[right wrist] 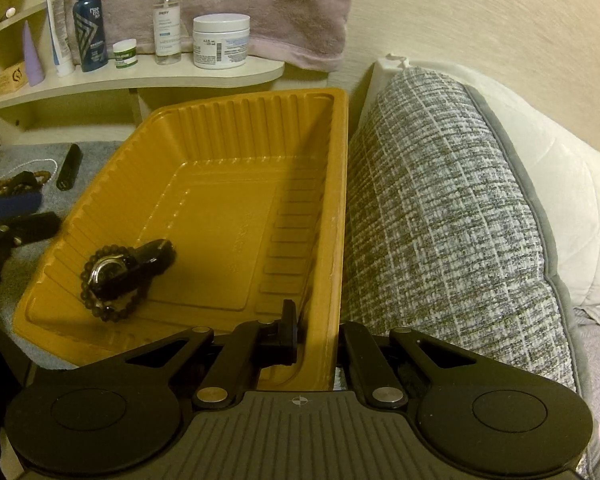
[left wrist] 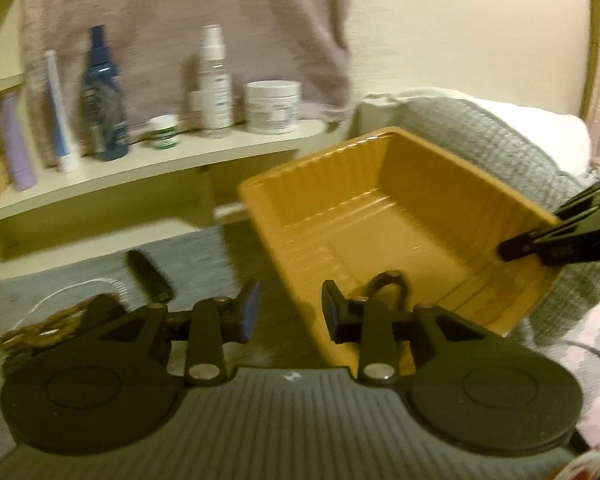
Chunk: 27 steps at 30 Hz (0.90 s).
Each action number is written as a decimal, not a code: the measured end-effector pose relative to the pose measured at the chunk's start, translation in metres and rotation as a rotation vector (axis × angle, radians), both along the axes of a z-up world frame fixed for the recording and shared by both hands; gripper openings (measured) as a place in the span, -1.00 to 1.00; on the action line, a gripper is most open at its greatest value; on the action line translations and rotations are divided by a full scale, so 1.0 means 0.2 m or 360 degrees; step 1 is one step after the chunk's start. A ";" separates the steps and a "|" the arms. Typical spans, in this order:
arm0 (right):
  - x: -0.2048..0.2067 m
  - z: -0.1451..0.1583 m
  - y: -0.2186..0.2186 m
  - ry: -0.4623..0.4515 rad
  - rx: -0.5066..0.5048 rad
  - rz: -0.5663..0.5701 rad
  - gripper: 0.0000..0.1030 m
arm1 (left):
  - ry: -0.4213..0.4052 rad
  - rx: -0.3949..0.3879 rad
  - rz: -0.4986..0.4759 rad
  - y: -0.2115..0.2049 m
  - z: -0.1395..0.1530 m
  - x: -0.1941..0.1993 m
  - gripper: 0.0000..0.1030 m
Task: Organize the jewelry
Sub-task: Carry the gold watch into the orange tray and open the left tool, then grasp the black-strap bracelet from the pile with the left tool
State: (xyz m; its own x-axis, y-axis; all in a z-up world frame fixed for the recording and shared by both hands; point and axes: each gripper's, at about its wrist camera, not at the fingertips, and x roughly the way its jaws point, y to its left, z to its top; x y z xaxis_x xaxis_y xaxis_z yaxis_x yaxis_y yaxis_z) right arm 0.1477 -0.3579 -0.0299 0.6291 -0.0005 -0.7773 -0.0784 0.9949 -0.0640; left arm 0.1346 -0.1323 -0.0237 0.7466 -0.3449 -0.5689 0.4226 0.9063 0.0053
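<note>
Left gripper hangs with jaws apart, nothing between them; yellow tray just ahead-right, the right gripper clamping its far rim.

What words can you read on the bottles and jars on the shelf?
"ENERY" stands at the top of the label on the clear spray bottle; a first letter may be cut off.
The dark blue bottle has big white letters near its top, too blurred to read.
The white jar, the small green jar and the white tube carry print too small to read.
The left wrist view is too blurred for any text.
</note>
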 end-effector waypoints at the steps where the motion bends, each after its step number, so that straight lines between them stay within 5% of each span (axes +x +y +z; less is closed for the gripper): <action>1: 0.00 0.00 0.00 0.0000 0.0001 0.0001 -0.92 | -0.0007 0.0013 0.0026 0.03 -0.01 0.00 -0.42; 17: 0.01 0.00 0.00 0.0004 -0.0014 0.0006 -0.92 | -0.0030 0.0201 0.0388 0.42 -0.12 0.03 -0.42; 27: 0.01 0.00 -0.01 0.0005 -0.0023 0.0011 -0.92 | -0.0081 0.0369 0.0299 0.44 -0.17 0.18 -0.42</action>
State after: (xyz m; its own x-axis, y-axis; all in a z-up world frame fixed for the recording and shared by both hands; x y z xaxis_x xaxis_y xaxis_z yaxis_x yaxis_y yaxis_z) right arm 0.1500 -0.3591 -0.0308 0.6266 -0.0074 -0.7793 -0.0857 0.9932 -0.0784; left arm 0.1701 -0.0448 -0.0574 0.8147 -0.0635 -0.5763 0.2416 0.9408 0.2379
